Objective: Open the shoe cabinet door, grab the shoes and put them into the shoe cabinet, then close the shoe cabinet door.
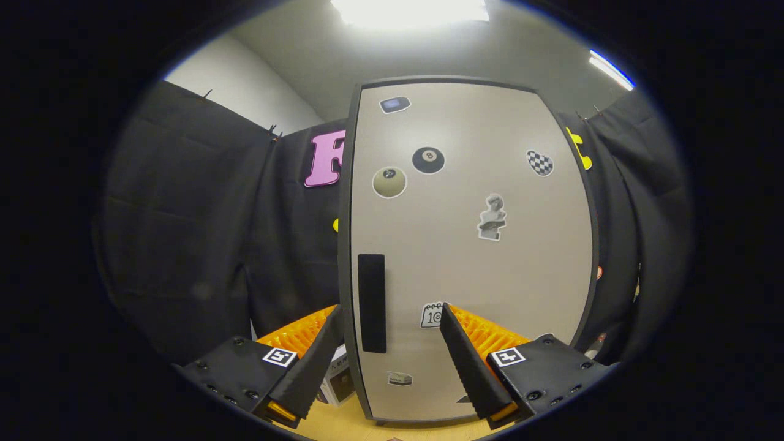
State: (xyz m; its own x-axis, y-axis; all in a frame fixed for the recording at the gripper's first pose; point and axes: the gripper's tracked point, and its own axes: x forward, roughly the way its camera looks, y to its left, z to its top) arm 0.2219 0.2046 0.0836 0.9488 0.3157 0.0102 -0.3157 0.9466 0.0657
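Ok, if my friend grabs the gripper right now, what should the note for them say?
Gripper: open, holding nothing, its fingers spread either side of the shoe cabinet door's left edge.
Black handle: on the door, between the fingers and just ahead of them, not gripped.
Door looks shut.
Small box: on the wooden table left of the cabinet, behind the left finger.
Done: nothing yet.
Left: open the door, find the shoes and put them inside, close the door.
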